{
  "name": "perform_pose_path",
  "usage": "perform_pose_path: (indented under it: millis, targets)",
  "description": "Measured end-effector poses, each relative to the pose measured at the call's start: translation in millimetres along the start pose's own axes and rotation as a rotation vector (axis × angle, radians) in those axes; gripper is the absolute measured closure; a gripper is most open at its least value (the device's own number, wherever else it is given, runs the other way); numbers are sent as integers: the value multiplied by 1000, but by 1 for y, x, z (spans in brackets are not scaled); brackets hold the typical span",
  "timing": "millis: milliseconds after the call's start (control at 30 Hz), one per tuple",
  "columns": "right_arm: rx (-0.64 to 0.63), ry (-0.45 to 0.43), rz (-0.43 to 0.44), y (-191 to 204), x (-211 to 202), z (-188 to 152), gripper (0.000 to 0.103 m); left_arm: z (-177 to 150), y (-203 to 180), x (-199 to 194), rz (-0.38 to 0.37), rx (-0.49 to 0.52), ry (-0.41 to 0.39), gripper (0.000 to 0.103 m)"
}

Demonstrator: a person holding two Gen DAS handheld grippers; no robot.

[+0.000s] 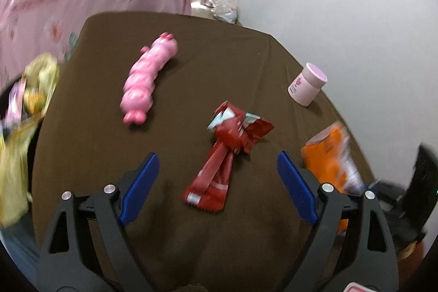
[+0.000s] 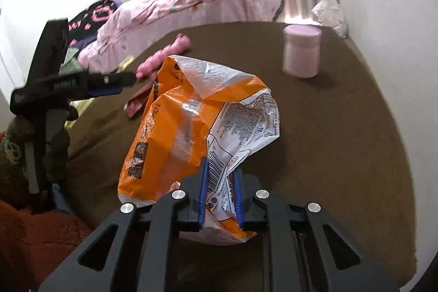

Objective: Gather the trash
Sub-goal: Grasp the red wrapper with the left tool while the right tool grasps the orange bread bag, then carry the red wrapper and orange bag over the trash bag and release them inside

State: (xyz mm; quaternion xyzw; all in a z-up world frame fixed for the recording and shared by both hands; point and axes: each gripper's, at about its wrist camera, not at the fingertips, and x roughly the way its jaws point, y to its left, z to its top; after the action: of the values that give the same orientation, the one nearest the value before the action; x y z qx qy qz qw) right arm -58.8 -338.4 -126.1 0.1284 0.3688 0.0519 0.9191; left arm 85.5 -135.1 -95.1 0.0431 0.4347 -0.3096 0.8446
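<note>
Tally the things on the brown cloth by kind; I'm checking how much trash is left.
Wrappers: 2, red wrapper, orange bag (in the right hand-held gripper)
Toys: 1, pink toy
Jars: 1, pink jar
Total: 4

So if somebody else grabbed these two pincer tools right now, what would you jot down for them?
Left gripper: open, empty, above the crumpled red foil wrapper on the brown cloth-covered table.
Right gripper: shut on the orange and white plastic snack bag, lifted.
Done: bag picked up.
Left: grab the red wrapper, bin both. The pink plastic segmented toy and the pink-lidded jar look like non-trash.
</note>
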Motion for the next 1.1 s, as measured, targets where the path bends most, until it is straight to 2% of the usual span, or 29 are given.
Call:
perform_pose_path:
  millis: [100,167,233,267,300,367,633,900,1100]
  targets:
    - [40,-48,-59,-18,-13,8,87,11,-14,21,42,64,41,20]
    - [46,-67,-96,-25,-19,12,87,19,-17,38,69,57,78,30]
    - [47,-76,-127,-30,-24,13,87,23,-17,53,77,33,123,46]
    - [47,-77,-136,-33,-25,13,87,24,-17,56,72,19,137,51]
    - [47,-75,-146,-34,-26,12,87,23,-18,57,63,10,148,62]
    - [53,-72,-158,-37,-26,12,87,21,-25,55,51,25,146,69]
    - [34,-80,-166,-31,-25,20,87,3,-48,27,-11,40,129,74]
    - [-45,-98,-198,-5,-39,29,87,2,-53,-17,-45,53,40,74]
    - [-93,-108,-213,15,-47,39,87,-4,-43,-33,-98,12,64,74]
